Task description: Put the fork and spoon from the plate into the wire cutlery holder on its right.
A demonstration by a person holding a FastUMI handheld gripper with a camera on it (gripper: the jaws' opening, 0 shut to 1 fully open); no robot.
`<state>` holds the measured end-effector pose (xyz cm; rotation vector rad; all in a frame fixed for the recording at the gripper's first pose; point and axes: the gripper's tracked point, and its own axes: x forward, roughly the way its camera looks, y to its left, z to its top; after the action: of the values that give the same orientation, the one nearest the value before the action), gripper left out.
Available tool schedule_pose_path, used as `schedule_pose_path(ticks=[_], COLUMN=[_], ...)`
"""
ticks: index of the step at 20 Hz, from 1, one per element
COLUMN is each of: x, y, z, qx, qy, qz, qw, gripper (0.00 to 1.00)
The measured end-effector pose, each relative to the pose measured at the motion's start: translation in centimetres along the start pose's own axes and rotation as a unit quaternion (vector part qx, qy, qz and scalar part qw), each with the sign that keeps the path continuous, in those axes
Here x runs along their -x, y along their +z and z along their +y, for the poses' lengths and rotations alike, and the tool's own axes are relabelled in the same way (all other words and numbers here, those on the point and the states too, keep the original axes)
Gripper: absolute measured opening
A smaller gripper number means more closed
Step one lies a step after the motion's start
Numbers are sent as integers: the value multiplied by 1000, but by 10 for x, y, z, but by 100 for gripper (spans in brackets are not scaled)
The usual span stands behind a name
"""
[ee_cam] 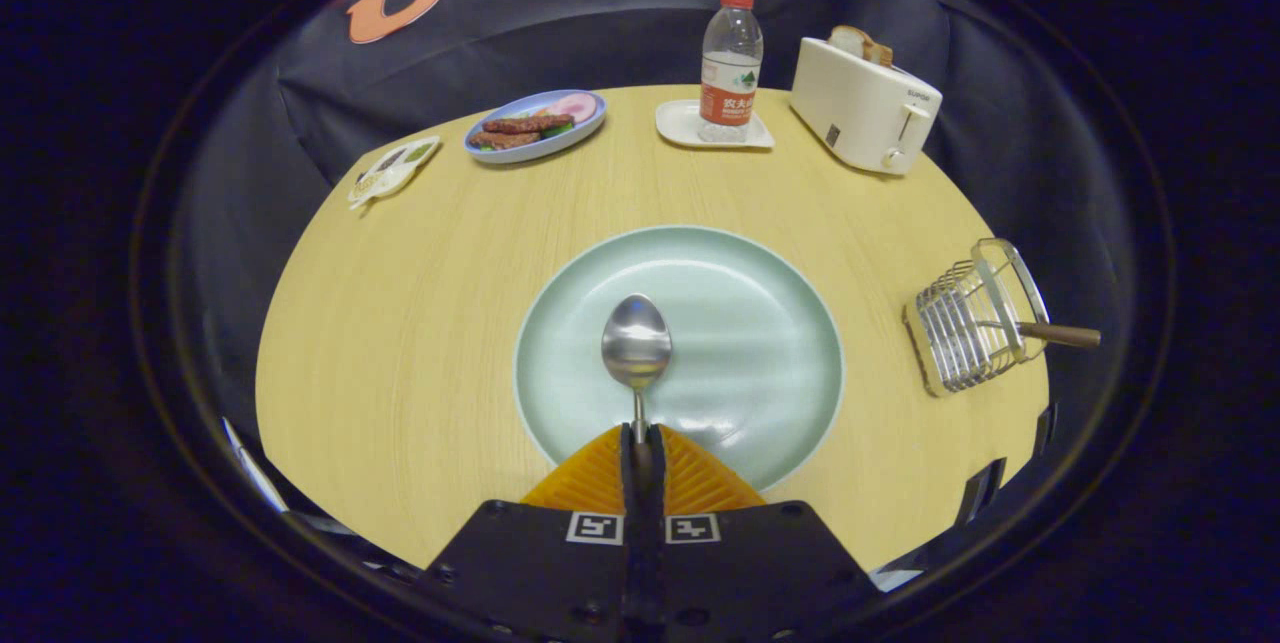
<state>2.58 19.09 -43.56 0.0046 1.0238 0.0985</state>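
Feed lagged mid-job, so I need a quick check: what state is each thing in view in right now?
tool: shut on the spoon's handle.
spoon: gripped, bowl up over the green plate.
green plate: bare apart from the spoon.
wire cutlery holder: right of the plate, a wooden handle sticking out of it.
water bottle: upright, capped, on a small tray.
toaster: bread in its slot.
blue plate: holds food.

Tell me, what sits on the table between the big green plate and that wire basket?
Nothing: bare tabletop separates the plate from the wire basket, seen in the gripper view. The tongs grip the spoon.
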Motion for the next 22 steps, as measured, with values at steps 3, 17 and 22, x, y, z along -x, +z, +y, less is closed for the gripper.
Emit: schedule_pose_path(ticks=[3, 17, 22], x=[16, 84, 100], y=[11, 49, 54], z=[-22, -147, -192], qx=[14, 2, 14], qy=[-5, 3, -2], qz=[-17, -51, -48], qw=[1000, 999, 999], gripper=[1, 1, 1])
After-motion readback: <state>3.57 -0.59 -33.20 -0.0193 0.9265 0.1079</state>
